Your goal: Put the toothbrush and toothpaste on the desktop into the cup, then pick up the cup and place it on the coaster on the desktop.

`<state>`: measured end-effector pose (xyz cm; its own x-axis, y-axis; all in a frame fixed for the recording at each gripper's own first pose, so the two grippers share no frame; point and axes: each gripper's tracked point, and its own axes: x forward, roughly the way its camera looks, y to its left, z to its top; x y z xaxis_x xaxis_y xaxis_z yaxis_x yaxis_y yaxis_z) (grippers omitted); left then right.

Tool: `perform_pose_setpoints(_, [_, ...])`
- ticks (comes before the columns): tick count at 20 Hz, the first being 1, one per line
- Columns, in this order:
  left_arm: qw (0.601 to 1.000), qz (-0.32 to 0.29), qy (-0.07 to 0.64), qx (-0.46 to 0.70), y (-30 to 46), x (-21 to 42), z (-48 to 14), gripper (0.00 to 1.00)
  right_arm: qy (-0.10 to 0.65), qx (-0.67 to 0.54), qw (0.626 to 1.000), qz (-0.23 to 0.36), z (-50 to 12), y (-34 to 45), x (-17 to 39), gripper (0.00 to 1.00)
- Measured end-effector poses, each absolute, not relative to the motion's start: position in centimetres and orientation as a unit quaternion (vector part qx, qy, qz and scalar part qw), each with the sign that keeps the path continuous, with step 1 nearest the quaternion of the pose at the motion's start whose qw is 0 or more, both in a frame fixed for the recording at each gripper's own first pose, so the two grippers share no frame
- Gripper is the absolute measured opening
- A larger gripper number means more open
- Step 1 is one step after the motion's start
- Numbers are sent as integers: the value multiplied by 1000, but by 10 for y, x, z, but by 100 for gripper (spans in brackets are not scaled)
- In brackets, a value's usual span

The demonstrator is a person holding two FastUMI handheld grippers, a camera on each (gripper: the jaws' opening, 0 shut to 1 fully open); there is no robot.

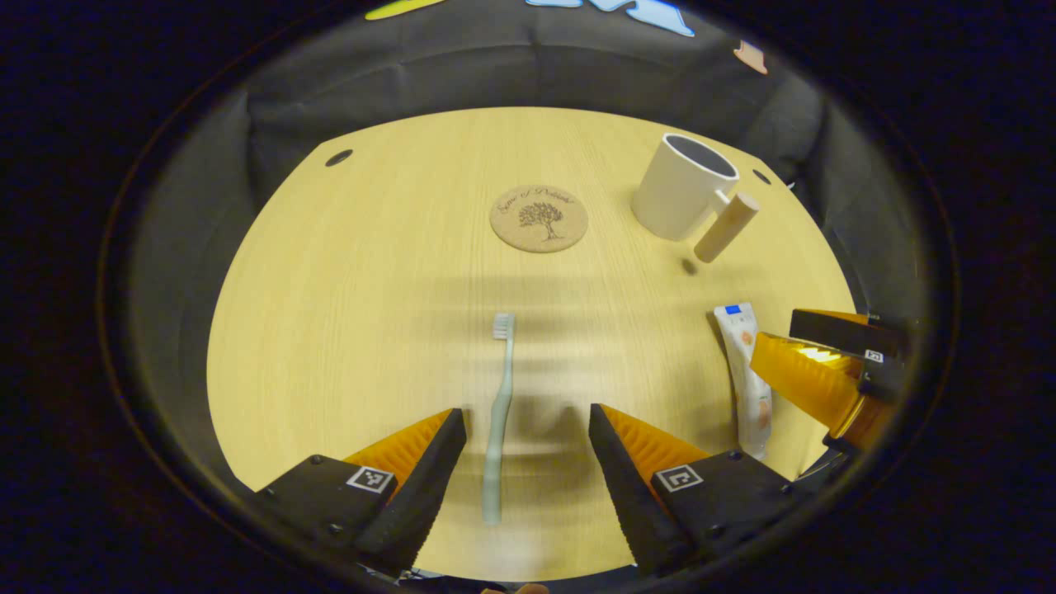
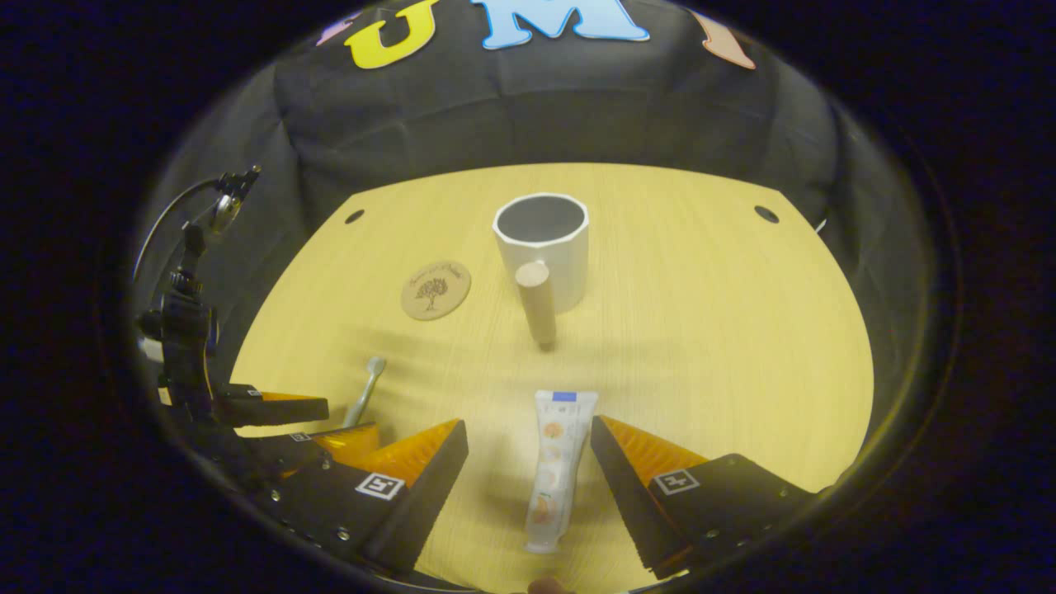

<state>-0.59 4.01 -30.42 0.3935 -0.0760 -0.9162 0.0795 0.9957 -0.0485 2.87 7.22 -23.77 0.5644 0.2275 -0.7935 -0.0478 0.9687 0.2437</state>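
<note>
I see the cup standing upright on the table, its dark inside holding nothing I can make out. The coaster lies just left of it, apart. My left hand-held gripper is spread wide around the toothbrush, which lies flat, not gripped. My right hand-held gripper is likewise released, its fingers either side of the toothpaste. The right gripper view adds a cabled stand at the table's left edge.
</note>
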Motion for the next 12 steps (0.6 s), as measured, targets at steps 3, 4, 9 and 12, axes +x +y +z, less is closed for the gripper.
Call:
perform_pose_setpoints(3, [817, -53, 574, 14, 45, -12, -306, 99, 486, 101, 865, 74, -250, 71, 29, 95])
perform_pose_setpoints(4, [811, -54, 583, 16, 46, -15, -307, 99, 492, 101, 862, 71, -253, 70, 28, 94])
perform_pose_setpoints(9, [789, -49, 612, 24, 50, -22, -309, 99, 508, 95, 854, 61, -266, 65, 32, 94])
perform_pose_setpoints(12, [788, -54, 613, 31, 50, -21, -313, 98, 519, 96, 848, 57, -274, 66, 32, 94])
